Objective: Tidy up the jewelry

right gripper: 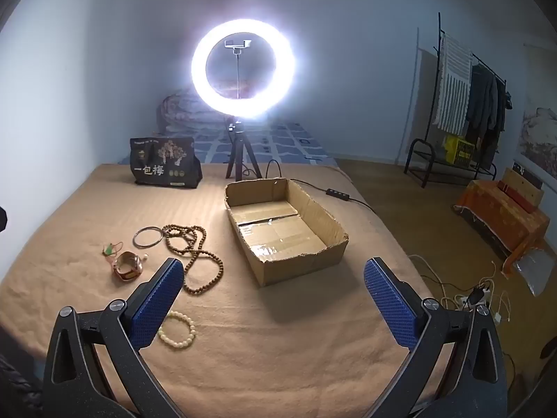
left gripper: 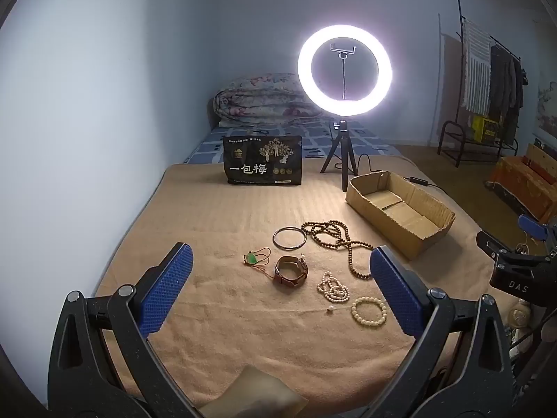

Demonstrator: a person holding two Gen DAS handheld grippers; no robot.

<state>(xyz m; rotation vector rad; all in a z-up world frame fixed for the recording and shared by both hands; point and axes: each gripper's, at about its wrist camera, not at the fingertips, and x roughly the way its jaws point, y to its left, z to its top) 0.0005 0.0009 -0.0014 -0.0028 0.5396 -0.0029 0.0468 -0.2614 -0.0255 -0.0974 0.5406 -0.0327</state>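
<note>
Jewelry lies on a tan blanket: a long brown bead necklace, a thin metal bangle, a green pendant on a cord, a brown watch, a white bead strand, a cream bead bracelet and a small loose bead. An open, empty cardboard box stands to their right. My left gripper is open and empty above the jewelry. My right gripper is open and empty in front of the box.
A lit ring light on a tripod and a black snack bag stand at the back. Its cable with a switch runs off right. A folded quilt, clothes rack and floor cables lie beyond.
</note>
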